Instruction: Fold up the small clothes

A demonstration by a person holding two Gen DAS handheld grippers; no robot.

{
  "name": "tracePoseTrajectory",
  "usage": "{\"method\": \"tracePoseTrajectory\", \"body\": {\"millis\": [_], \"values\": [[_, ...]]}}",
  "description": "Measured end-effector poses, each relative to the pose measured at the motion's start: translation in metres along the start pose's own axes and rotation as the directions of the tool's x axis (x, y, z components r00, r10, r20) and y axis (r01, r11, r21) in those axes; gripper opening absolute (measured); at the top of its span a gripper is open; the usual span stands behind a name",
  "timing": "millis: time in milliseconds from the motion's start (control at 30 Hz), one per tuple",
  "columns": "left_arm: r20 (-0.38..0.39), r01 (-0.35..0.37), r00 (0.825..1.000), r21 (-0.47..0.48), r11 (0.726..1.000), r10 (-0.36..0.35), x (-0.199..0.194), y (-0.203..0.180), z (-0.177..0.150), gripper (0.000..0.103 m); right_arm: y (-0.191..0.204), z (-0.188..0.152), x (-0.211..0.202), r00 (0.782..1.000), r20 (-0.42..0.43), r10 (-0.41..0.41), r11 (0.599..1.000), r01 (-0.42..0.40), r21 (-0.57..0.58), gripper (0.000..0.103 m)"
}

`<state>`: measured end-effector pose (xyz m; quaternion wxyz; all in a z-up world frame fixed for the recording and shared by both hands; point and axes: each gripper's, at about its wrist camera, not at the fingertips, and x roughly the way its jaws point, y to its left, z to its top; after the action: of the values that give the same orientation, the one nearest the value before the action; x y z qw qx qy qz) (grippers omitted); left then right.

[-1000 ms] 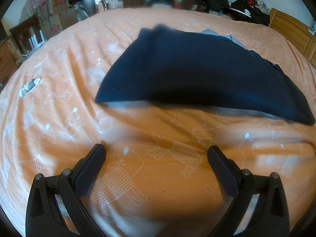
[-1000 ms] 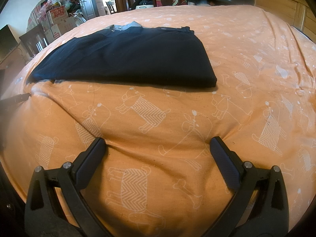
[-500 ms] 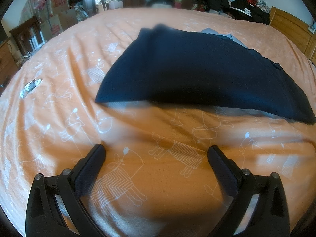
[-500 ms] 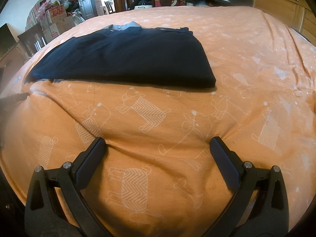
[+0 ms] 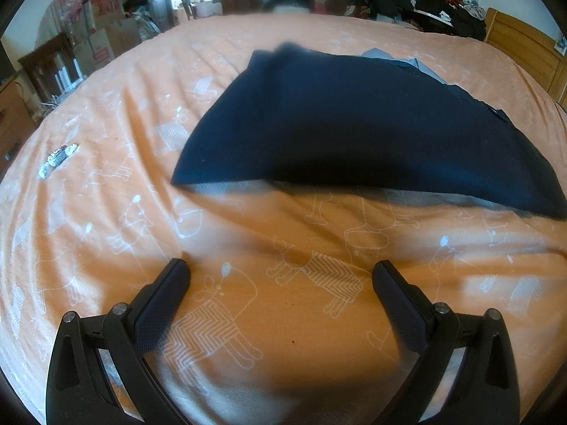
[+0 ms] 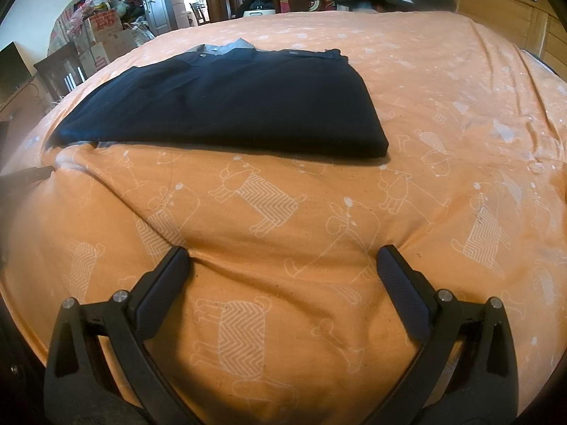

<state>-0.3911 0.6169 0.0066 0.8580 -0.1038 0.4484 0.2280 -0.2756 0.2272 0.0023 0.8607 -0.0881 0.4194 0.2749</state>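
One navy garment (image 5: pixel 354 124), far edge blurred.

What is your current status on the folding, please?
Left gripper open, right gripper open, both empty over the orange bedspread. Navy garment lies folded flat, untouched. Crumpled foil scrap off to the side, not in the way.

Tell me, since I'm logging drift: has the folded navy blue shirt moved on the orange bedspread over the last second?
No. The folded navy blue shirt keeps its place against the bedspread's animal prints in both views.
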Motion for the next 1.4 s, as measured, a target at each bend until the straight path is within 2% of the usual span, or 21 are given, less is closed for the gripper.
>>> {"method": "tracePoseTrajectory", "body": {"millis": [1400], "values": [[0.002,0.006,1.000,0.000,1.000,-0.006,0.0026,0.0002,0.0007,0.103,0.0026,-0.0022,-0.0001,1.000,0.001,-0.006,1.000,0.006,-0.004,0.103]]}}
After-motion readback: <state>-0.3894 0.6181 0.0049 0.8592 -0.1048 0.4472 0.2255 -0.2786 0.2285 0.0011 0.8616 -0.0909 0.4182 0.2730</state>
